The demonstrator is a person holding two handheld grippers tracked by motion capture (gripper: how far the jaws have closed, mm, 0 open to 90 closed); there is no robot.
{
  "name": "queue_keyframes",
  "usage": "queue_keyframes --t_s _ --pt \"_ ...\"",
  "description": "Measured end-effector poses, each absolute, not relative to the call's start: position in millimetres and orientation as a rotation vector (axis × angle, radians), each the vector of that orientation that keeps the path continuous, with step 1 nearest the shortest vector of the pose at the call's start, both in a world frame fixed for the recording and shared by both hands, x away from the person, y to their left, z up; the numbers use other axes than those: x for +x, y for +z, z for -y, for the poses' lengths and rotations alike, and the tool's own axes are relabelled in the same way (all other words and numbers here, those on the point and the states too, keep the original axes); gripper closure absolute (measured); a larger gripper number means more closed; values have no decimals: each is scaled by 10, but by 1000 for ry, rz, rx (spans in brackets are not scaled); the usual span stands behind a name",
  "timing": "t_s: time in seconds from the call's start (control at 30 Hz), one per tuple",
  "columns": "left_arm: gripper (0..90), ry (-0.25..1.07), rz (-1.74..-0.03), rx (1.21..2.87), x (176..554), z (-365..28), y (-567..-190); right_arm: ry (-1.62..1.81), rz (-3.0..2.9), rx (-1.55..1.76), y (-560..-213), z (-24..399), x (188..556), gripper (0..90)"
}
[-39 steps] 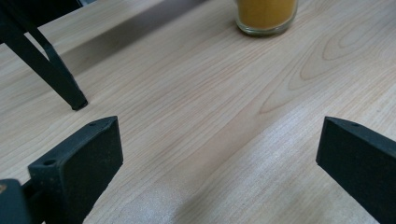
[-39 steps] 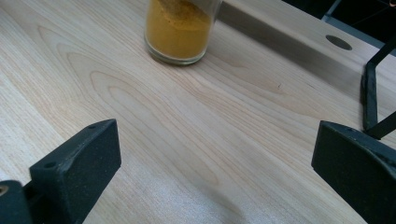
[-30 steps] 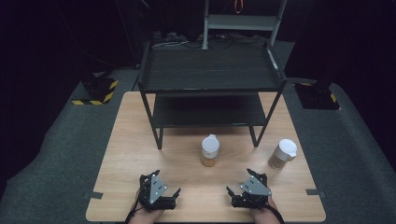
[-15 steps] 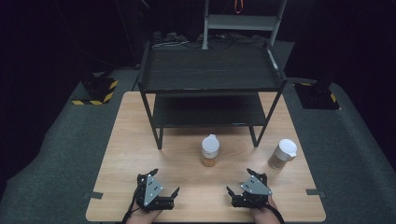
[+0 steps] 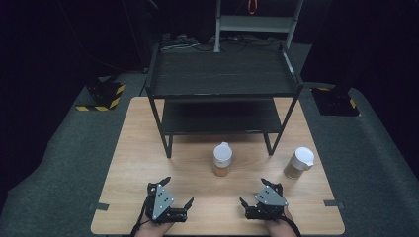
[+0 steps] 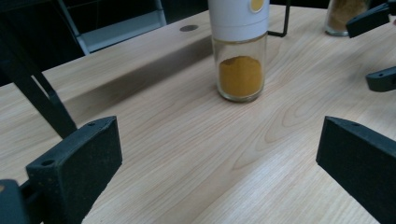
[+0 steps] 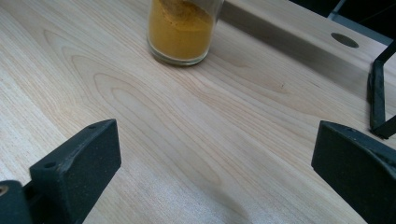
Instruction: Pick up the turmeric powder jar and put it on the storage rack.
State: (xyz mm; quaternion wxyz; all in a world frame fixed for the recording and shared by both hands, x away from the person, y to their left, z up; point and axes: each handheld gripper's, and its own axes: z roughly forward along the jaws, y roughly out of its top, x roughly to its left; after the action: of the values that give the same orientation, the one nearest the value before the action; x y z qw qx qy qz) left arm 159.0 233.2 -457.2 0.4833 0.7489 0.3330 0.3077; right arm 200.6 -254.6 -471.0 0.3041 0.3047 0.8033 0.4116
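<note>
A glass spice jar [image 5: 222, 159] with a tall white cap stands upright on the bare wooden table [image 5: 133, 163], just in front of the black two-tier shelf [image 5: 222, 79], between and ahead of my two tools; orange powder fills only its lower part, so I judge it light but top-heavy, its glass smooth, hard and breakable; the best hold looks to be low on the glass body, beneath the cap. My left gripper [image 5: 177, 201] rests near the table's front edge, jaws spread wide and empty, the jar straight ahead; my right gripper [image 5: 252, 191] lies likewise agape, holding nothing. A second, browner jar [image 5: 298, 163] stands apart to the right, beside the shelf's leg.
</note>
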Motion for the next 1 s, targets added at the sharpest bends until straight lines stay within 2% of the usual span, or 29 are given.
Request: queue_keyframes --t_s 0.4,1.0 --pt "3 747 -770 1813 1665 -2244 -4391 1093 -2120 800 -4720 2551 1991 6" --pt "2 702 -784 1787 1878 -2118 -4380 1096 -2121 804 -4719 2553 1995 6"
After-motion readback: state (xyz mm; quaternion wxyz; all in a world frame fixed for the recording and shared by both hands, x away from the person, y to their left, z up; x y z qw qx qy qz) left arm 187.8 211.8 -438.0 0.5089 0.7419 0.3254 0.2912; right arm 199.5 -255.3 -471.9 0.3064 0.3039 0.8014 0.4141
